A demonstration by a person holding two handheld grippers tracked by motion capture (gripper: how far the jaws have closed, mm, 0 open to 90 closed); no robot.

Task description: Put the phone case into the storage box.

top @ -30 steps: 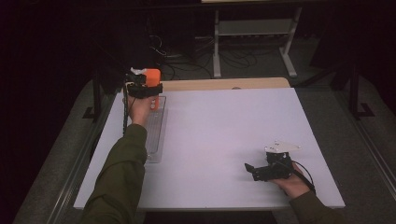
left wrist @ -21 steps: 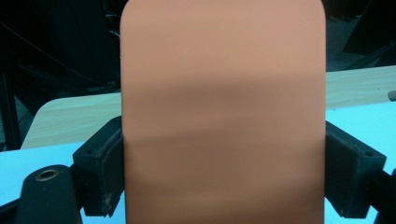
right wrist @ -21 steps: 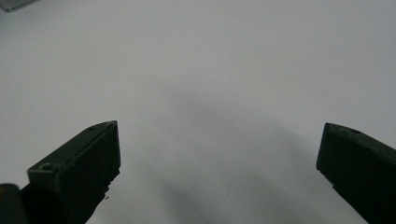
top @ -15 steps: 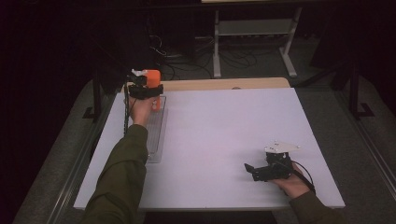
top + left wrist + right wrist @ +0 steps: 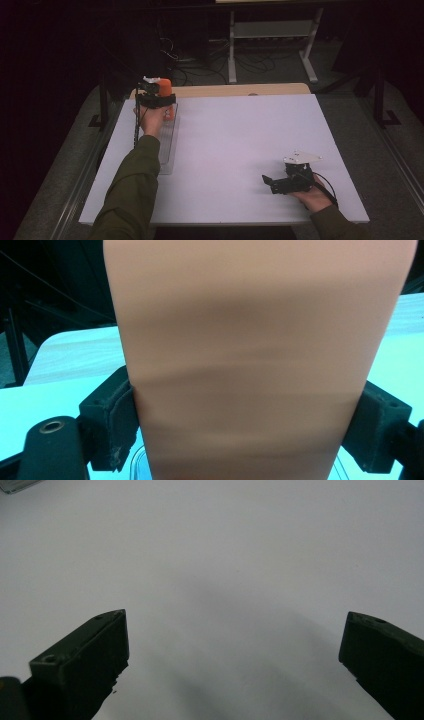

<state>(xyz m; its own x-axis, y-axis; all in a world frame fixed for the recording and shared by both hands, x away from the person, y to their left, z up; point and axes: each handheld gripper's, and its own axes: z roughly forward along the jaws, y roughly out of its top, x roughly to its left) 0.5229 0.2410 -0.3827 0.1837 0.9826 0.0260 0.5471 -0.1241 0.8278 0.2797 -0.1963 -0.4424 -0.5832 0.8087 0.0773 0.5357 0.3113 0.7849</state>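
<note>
Left tool (image 5: 161, 96), upper left of frame, clamped on orange plastic cylinder (image 5: 260, 360) above clear tray (image 5: 169, 150); right tool (image 5: 268, 181), lower right, jaws wide apart, holding nothing, on white bench (image 5: 240, 135).

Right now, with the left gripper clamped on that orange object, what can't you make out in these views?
- Orange smooth-sided object: left gripper view, top and bottom cut off by the frame, blurred; its shape is unclear.
- Same object, high view: the left gripper and hand cover its lower part.
- Clear plastic tray: the sleeve hides its near left side.
- Right gripper: its jaws stand apart over bare white table.
</note>
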